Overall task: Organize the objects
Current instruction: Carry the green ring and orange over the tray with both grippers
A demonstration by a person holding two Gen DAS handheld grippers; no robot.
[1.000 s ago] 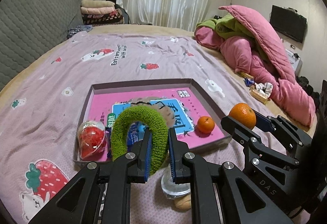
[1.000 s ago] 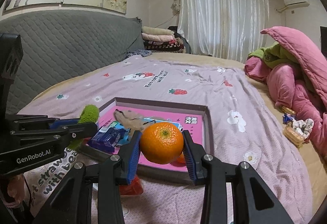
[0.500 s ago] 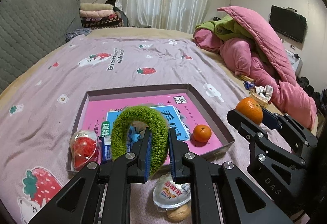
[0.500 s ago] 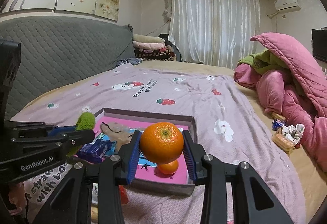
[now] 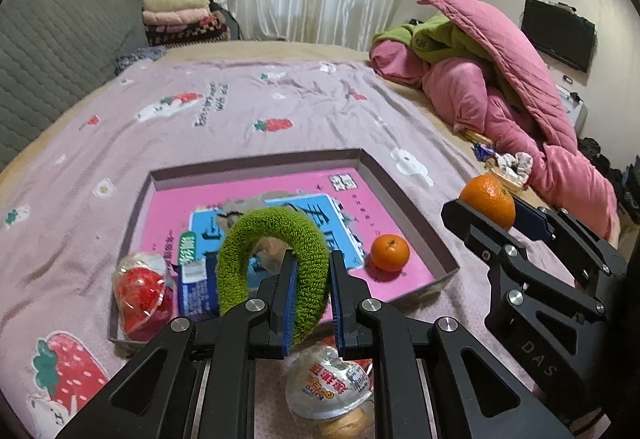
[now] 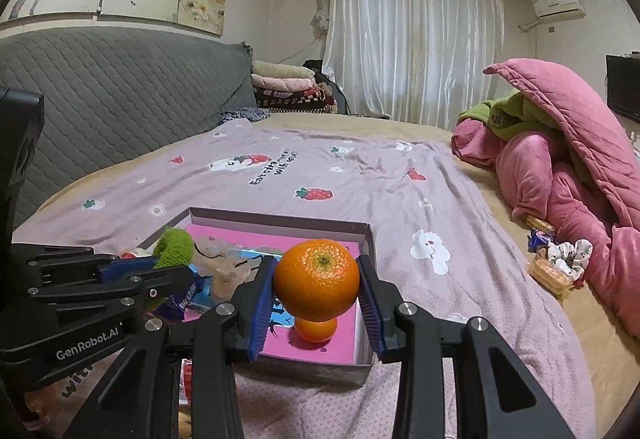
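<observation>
So both grippers are loaded up over the bed here; the left gripper has its jaws squeezed onto one side of a fuzzy green scrunchie, which stands up as a loop over the near edge of the shallow box; the right gripper is pinching a big orange square between its blue pads, held up in the air above the box's near right corner.

The box sits on a lilac strawberry-print blanket and has a pink printed sheet lining the bottom; inside there's a smaller orange near the right wall, sitting almost directly under the held one in the right wrist view; a blue snack packet sits just left of the scrunchie, and a clear wrapped red treat is tucked in the near left corner; something beige lies mid-box but it's partly hidden by the scrunchie, so no idea what it is.

Outside the box, right under the left gripper, there's a clear domed cup with a printed lid on the blanket; touching it, closer to the camera, is something tan and roundish that I can't make out.

Off to the right, a pink quilt is heaped up with something green inside.
</observation>
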